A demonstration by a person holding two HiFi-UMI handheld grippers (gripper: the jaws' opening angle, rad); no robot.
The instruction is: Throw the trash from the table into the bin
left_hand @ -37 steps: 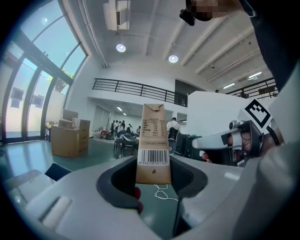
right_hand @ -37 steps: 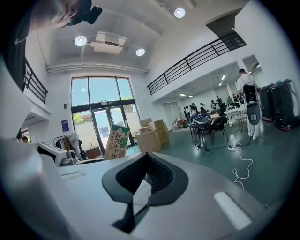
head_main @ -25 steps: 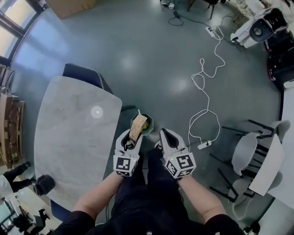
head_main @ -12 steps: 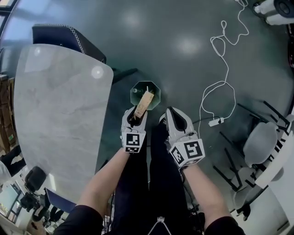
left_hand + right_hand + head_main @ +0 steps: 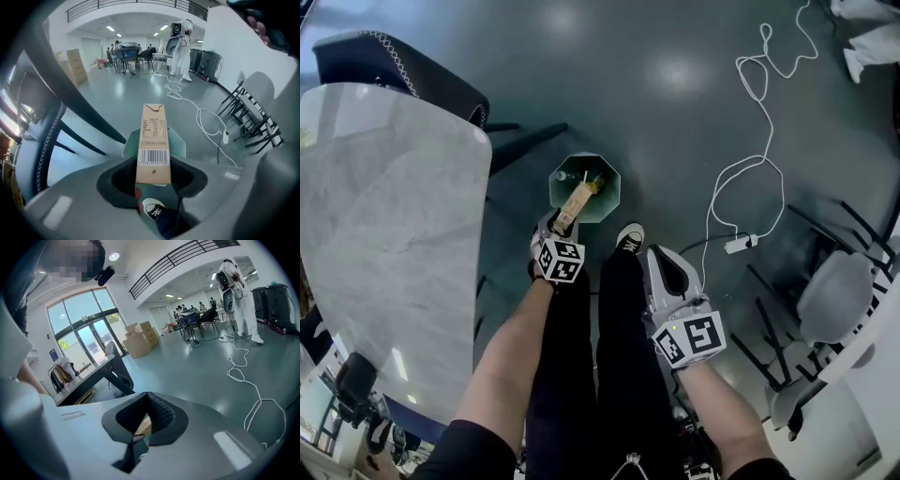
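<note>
A tan drink carton (image 5: 577,201) with a barcode (image 5: 153,140) sticks out of my left gripper (image 5: 557,228), which is shut on its lower end. The carton hangs tilted over the green octagonal bin (image 5: 606,203) on the floor, whose rim (image 5: 178,142) shows behind the carton in the left gripper view. Some trash lies inside the bin, among it a small yellow-green piece (image 5: 595,185). My right gripper (image 5: 663,265) hangs back beside the person's right leg, shut with nothing in it; its jaws (image 5: 140,430) meet in the right gripper view.
The marble-topped table (image 5: 384,234) fills the left, with a dark chair (image 5: 394,64) at its far end. A white cable (image 5: 750,169) and power strip (image 5: 738,245) lie on the floor to the right. White chairs (image 5: 827,298) stand at the right edge. A shoe (image 5: 629,235) stands near the bin.
The left gripper has carried the carton forward, from short of the bin to over its opening. The right gripper has fallen back toward the body. The person has stepped closer to the bin.
</note>
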